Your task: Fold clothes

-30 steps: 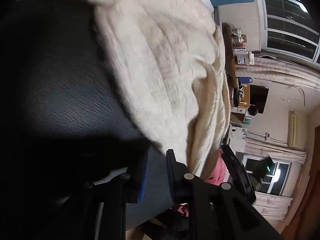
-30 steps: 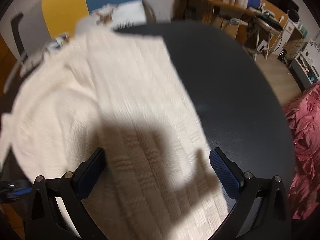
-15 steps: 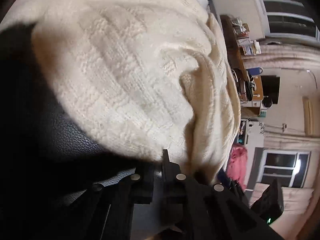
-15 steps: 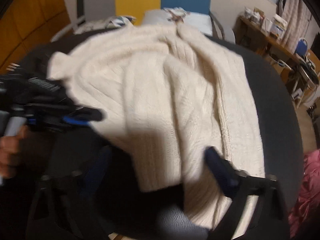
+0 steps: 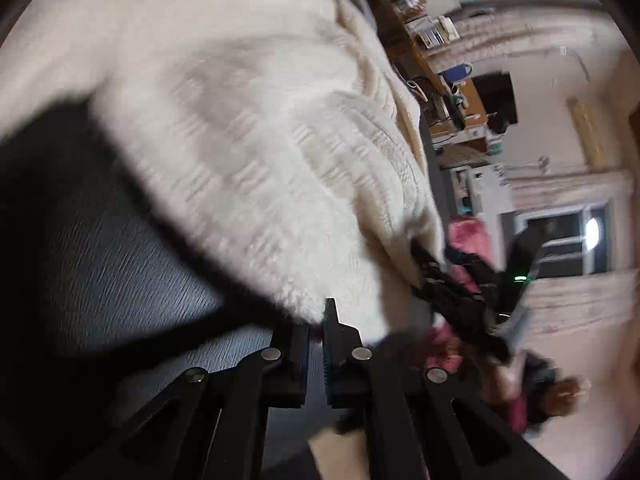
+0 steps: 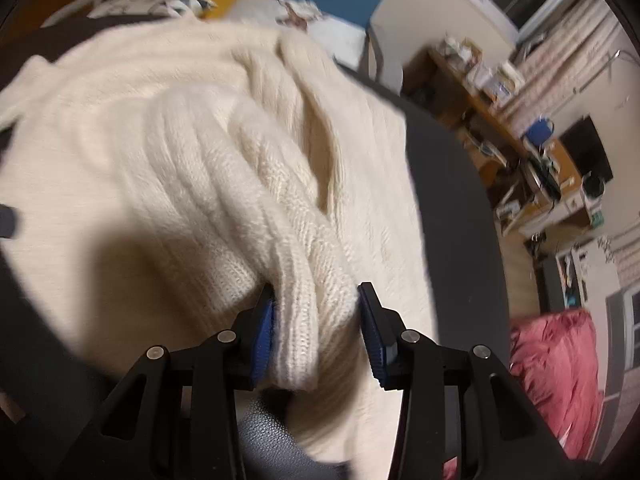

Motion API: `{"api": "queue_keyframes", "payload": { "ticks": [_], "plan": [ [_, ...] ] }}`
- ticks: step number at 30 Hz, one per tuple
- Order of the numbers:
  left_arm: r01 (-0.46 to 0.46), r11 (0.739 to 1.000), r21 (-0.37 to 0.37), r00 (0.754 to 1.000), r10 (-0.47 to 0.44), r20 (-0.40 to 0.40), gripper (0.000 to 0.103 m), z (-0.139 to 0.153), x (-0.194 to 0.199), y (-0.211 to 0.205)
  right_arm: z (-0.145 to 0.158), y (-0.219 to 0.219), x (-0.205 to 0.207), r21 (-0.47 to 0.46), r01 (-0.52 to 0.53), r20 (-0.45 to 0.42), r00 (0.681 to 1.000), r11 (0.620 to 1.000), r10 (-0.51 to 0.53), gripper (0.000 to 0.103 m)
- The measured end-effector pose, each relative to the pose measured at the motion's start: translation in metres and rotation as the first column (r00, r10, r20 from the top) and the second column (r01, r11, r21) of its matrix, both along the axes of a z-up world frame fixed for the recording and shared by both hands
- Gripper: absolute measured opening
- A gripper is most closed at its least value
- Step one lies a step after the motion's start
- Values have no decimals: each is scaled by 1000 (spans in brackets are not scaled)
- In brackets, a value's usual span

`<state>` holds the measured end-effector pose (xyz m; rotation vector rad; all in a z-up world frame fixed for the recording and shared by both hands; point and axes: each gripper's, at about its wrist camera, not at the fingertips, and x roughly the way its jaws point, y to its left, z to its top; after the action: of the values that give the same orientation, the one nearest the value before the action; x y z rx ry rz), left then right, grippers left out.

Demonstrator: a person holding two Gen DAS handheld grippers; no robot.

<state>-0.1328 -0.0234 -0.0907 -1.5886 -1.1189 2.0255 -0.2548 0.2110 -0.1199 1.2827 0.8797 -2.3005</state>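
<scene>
we see a cream knitted sweater (image 6: 192,152) heaped across a dark table (image 6: 452,200), its ribbed folds blurred in both wrist views. the right gripper (image 6: 316,332) has a thick rolled fold of the knit between its blue-padded fingers (image 6: 262,336); the left pad presses the wool, the right pad sits just beside it, and the jaws stand partly closed around the bundle. from the left wrist, the left gripper (image 5: 316,344) shows its jaws drawn to a narrow slit, with the fuzzy edge of the sweater (image 5: 248,152) meeting the fingertips at the slit's mouth; we cannot tell for certain whether cloth is pinched inside. bare table (image 5: 120,264) lies to the left of that edge. beyond the knit in the left view, the right gripper (image 5: 452,292) appears as a dark blurred shape. a pink quilt (image 6: 556,368) lies past the table's rim, near a cluttered wooden desk (image 6: 512,152).
</scene>
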Motion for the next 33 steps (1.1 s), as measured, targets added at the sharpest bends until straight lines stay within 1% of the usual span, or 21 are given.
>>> {"api": "queue_keyframes", "payload": {
  "ticks": [2, 3, 6, 8, 10, 12, 13, 14, 15, 16, 17, 21, 24, 25, 26, 27, 28, 29, 31, 32, 33],
  "plan": [
    [-36, 997, 62, 999, 36, 16, 7, -2, -1, -3, -3, 5, -1, -37, 22, 11, 1000, 999, -22, 46],
    [-44, 996, 75, 999, 42, 23, 9, 0, -3, 0, -1, 8, -1, -56, 33, 14, 999, 998, -33, 47],
    [-42, 993, 106, 999, 42, 6, 11, 4, -2, 4, 23, 17, 8, -159, 59, -2, 998, 986, -60, 62],
    [-16, 992, 123, 1000, 17, -3, 14, 9, -2, 21, 38, 21, 13, -227, 52, 10, 999, 973, -51, 64],
    [1, 991, 136, 1000, -5, 30, 17, 2, 4, 39, 44, 23, 13, -281, 53, 39, 998, 958, -44, 65],
    [-18, 987, 160, 996, 4, 88, 20, -11, 4, 62, 51, 25, 13, -335, 56, 69, 997, 941, -35, 65],
    [-43, 981, 188, 993, 22, 116, 21, -18, 7, 67, 54, 26, 13, -361, 58, 83, 996, 931, -30, 65],
    [-86, 971, 224, 988, 53, 148, 25, -27, 8, 71, 52, 28, 16, -369, 63, 91, 995, 927, -31, 65],
    [-121, 964, 236, 982, 82, 168, 28, -34, 8, 75, 48, 29, 19, -373, 68, 98, 995, 925, -33, 65],
    [-150, 960, 235, 977, 108, 182, 27, -39, 5, 79, 45, 31, 23, -377, 73, 105, 994, 923, -36, 67],
    [-184, 949, 256, 973, 139, 184, 28, -42, 7, 79, 42, 32, 26, -380, 78, 112, 993, 921, -38, 68],
    [-255, 941, 221, 957, 212, 199, 29, -37, 1, 86, 28, 38, 39, -395, 100, 140, 989, 913, -47, 70],
    [-280, 938, 206, 947, 234, 222, 29, -37, -11, 95, 24, 46, 46, -437, 125, 139, 988, 891, -71, 71],
    [-268, 944, 191, 948, 223, 226, 29, -36, -17, 102, 24, 50, 46, -455, 140, 137, 987, 879, -86, 71],
    [-254, 951, 175, 950, 211, 230, 25, -35, -24, 109, 26, 53, 46, -462, 149, 135, 986, 874, -97, 71],
    [-240, 958, 158, 952, 200, 234, 9, -33, -31, 116, 27, 55, 45, -466, 159, 135, 985, 870, -108, 71],
    [-212, 970, 115, 956, 182, 232, 4, -30, -31, 116, 27, 57, 43, -470, 170, 135, 984, 866, -119, 71],
    [-190, 978, 87, 963, 168, 212, 5, -25, -28, 115, 29, 58, 40, -475, 171, 134, 984, 863, -121, 71],
    [-148, 988, 33, 976, 140, 170, 5, -15, -24, 112, 39, 57, 35, -497, 151, 124, 987, 854, -103, 71],
    [-116, 993, 9, 983, 114, 142, 5, -9, -17, 107, 45, 55, 32, -516, 138, 122, 989, 846, -86, 71],
    [-77, 997, -2, 989, 76, 130, 5, -6, -11, 102, 51, 51, 30, -545, 110, 137, 990, 831, -41, 72]
  ]
}}
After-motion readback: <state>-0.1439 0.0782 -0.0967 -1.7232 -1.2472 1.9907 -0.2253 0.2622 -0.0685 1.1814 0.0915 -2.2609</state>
